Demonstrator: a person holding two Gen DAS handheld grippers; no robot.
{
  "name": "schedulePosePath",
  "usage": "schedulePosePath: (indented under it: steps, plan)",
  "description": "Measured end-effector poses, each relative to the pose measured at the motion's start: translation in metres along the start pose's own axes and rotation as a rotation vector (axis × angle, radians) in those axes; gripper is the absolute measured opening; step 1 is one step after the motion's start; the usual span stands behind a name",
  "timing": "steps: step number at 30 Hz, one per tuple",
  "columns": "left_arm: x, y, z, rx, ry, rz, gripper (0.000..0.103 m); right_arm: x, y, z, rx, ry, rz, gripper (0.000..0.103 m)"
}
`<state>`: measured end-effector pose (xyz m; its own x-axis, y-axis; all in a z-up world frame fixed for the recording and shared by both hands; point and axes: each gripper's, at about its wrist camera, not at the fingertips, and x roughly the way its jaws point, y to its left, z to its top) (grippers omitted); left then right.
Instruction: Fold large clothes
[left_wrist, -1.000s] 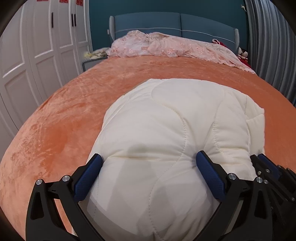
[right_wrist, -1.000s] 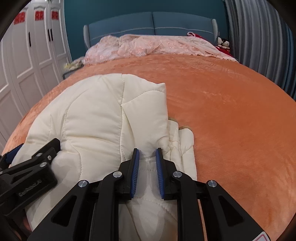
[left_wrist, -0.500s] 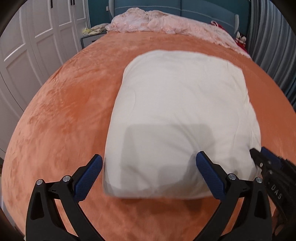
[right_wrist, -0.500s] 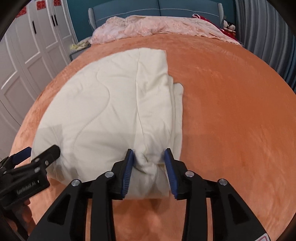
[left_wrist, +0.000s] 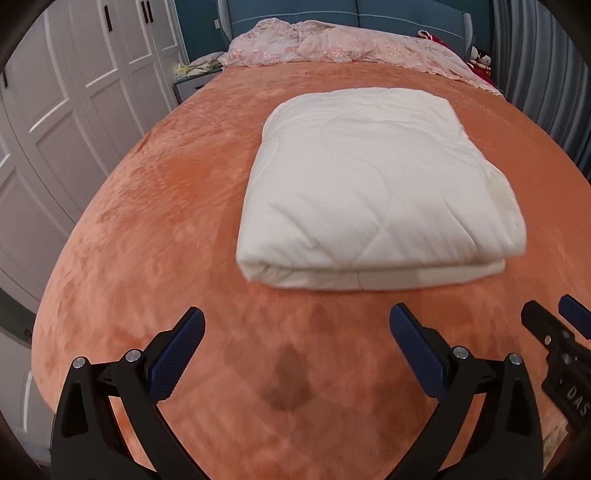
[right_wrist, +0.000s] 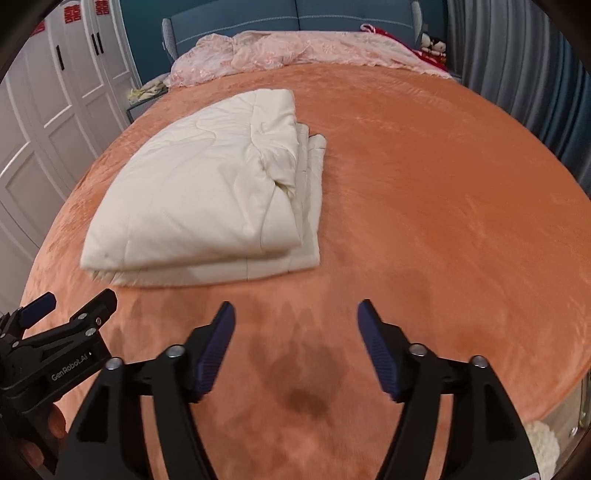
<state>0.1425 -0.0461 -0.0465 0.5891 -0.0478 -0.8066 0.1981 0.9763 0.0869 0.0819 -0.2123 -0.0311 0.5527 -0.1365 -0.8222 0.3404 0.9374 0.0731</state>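
A cream quilted garment (left_wrist: 369, 184) lies folded into a thick rectangle on the orange bed cover (left_wrist: 155, 229); in the right wrist view the garment (right_wrist: 207, 192) sits left of centre with layered edges on its right side. My left gripper (left_wrist: 297, 332) is open, held back from the near folded edge with nothing between its fingers. My right gripper (right_wrist: 295, 325) stands apart from the garment too, its jaws opening with only the bed cover (right_wrist: 443, 221) showing between them. Each gripper shows at the edge of the other's view.
A crumpled pink lace bedspread (left_wrist: 340, 44) lies at the head of the bed against a blue headboard (right_wrist: 295, 14). White wardrobe doors (left_wrist: 74, 92) run along the left. Grey curtains (right_wrist: 517, 74) hang on the right. The bed's near right corner (right_wrist: 569, 398) drops off.
Both grippers drew back from the folded garment toward the foot of the bed. The right gripper let go of the fold it pinched and widened. The garment now lies flat by itself.
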Motion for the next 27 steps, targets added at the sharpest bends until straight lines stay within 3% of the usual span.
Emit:
schedulePosePath:
  steps: [13, 27]
  plan:
    - [-0.050, -0.005, -0.057, -0.007, -0.028, 0.004, 0.098, -0.053, -0.002, -0.061, -0.041, -0.092, -0.014, 0.081]
    - [-0.070, -0.006, -0.088, -0.011, -0.059, 0.032, 0.098, -0.076, 0.008, -0.087, -0.057, -0.123, 0.007, 0.081]
